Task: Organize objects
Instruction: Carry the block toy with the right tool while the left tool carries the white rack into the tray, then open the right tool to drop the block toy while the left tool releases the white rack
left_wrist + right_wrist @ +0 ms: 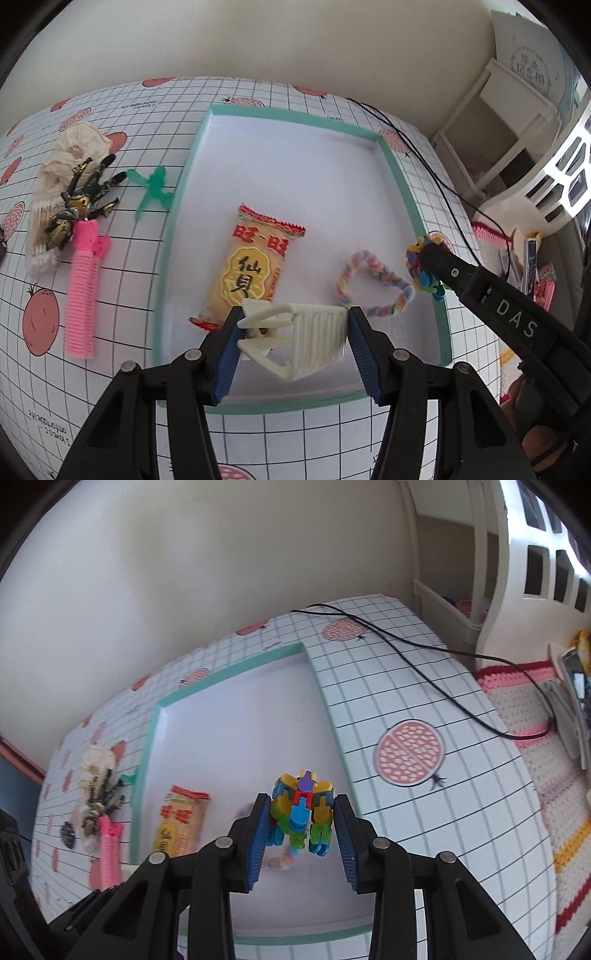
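Observation:
My left gripper (pixel 293 321) is shut on a cream hair claw clip (pixel 295 339), held over the near part of a white tray with a teal rim (pixel 406 195). In the tray lie a yellow snack packet (pixel 255 266) and a pastel braided loop (pixel 373 284). My right gripper (pixel 301 812) is shut on a multicoloured block toy (pixel 301 808), held above the tray (pixel 236 672); it shows in the left wrist view (pixel 424 266) over the tray's right rim. The packet (pixel 181 823) also shows in the right wrist view.
Left of the tray on the gridded tablecloth lie a pink comb (pixel 83 291), a green plastic figure (pixel 153 190), a black and gold claw clip (pixel 81 199), a pack of cotton swabs (pixel 40 229) and a cream scrunchie (pixel 79 144). A black cable (pixel 424 664) crosses the table's right side.

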Demonstrator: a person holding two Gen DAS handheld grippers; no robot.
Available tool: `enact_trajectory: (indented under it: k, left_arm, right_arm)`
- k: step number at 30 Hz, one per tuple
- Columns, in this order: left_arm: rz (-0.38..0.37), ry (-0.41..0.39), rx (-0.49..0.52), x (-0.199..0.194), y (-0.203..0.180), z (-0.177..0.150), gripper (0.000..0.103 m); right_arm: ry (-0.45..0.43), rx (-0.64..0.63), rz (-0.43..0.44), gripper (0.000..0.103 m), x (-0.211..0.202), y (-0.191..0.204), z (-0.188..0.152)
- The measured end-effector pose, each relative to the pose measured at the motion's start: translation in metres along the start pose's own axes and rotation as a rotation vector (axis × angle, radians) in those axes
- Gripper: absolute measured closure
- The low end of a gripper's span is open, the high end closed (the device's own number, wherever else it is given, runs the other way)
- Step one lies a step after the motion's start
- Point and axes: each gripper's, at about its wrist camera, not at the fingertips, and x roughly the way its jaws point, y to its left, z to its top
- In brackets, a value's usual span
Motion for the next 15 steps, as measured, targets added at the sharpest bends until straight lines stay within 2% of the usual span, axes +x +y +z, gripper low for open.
enact_trajectory:
  k: [8,15]
  left_arm:
    - [0.024,0.001,0.042,0.005,-0.010,-0.003,0.046]
    - [0.002,0.019,0.073,0.006,-0.020,-0.008,0.046]
  right_arm:
    - [0.030,-0.017,-0.026,0.066,0.008,-0.004,-0.004]
    - [0.053,-0.036,-0.039,0.065,0.014,-0.001,-0.007]
